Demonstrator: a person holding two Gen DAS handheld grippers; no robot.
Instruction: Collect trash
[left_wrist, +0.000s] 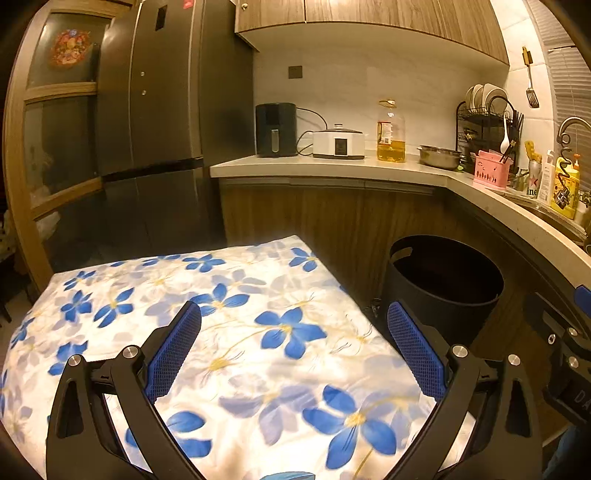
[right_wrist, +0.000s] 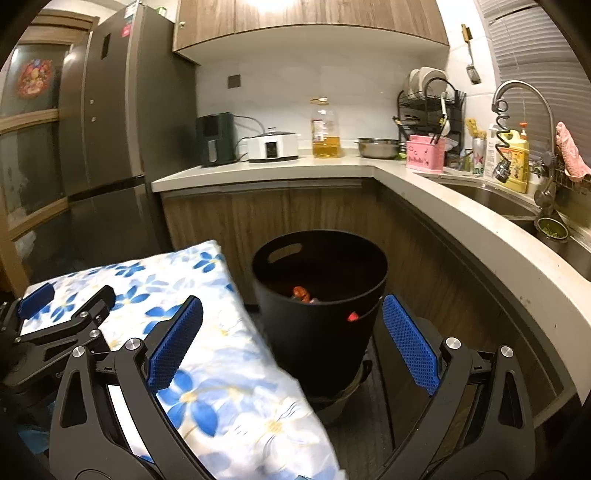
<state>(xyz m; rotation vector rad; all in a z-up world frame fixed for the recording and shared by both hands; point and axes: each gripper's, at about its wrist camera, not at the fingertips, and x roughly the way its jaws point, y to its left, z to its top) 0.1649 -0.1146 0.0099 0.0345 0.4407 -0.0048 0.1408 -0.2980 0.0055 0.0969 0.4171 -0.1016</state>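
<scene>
A black round bin (right_wrist: 321, 317) stands on the floor by the counter corner; it also shows in the left wrist view (left_wrist: 443, 291). Red and orange trash (right_wrist: 301, 293) lies inside it. My right gripper (right_wrist: 291, 343) is open and empty, held in front of the bin. My left gripper (left_wrist: 293, 350) is open and empty above the table with the blue-flower cloth (left_wrist: 229, 332). The left gripper also shows at the left of the right wrist view (right_wrist: 62, 299). No loose trash shows on the cloth.
The flowered table (right_wrist: 207, 332) sits left of the bin. A counter (right_wrist: 406, 177) wraps the corner with an air fryer (right_wrist: 216, 138), cooker, oil bottle (right_wrist: 325, 129), steel bowl, dish rack and sink (right_wrist: 491, 203). A fridge (left_wrist: 155, 110) stands at left.
</scene>
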